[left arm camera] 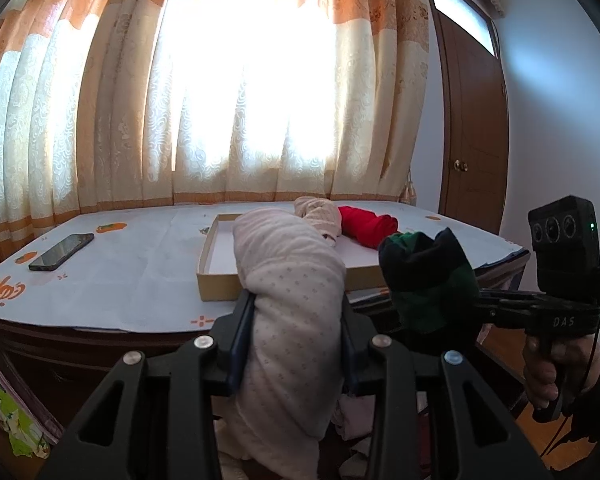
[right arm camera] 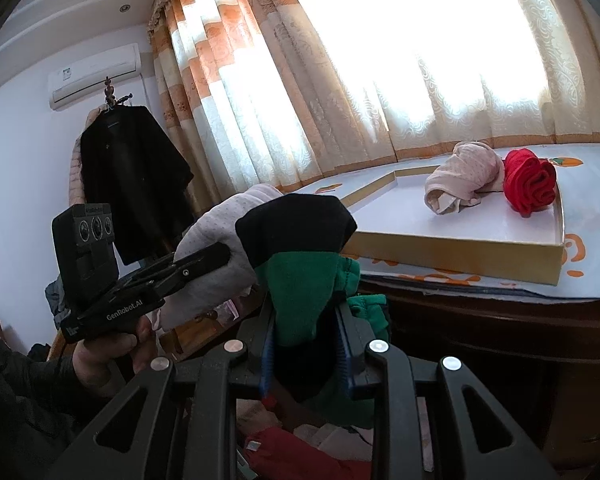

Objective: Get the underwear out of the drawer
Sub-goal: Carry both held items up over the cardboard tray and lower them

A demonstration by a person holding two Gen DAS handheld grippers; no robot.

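- Far left on the bench (left arm camera: 148,280): a dark phone (left arm camera: 61,251) lies flat on the printed cover, well away from the work.
- Next along, a shallow cardboard tray (left arm camera: 216,276) sits on the bench and already holds two rolls: a pale beige roll (left arm camera: 320,216) and a red roll (left arm camera: 368,226), touching each other.
- We hold the left gripper (left arm camera: 298,304) clamped narrow on a pale pink dotted roll of underwear (left arm camera: 296,280), raised in front of the bench with its tip near the tray's near wall.
- Just right of it, the right gripper (right arm camera: 306,332) is clamped narrow on a green and black roll of underwear (right arm camera: 300,256), also in the air, short of the tray.
- Below both grippers the open drawer (right arm camera: 332,440) shows more folded fabric, red and pale pieces among it.
- Our read: roughly mid-task. Two pieces out and parked, two lifted clear but not set down, more left in the drawer.
- Next likely move: carry both rolls over the tray's near wall and release; free tray floor lies left of the beige roll.
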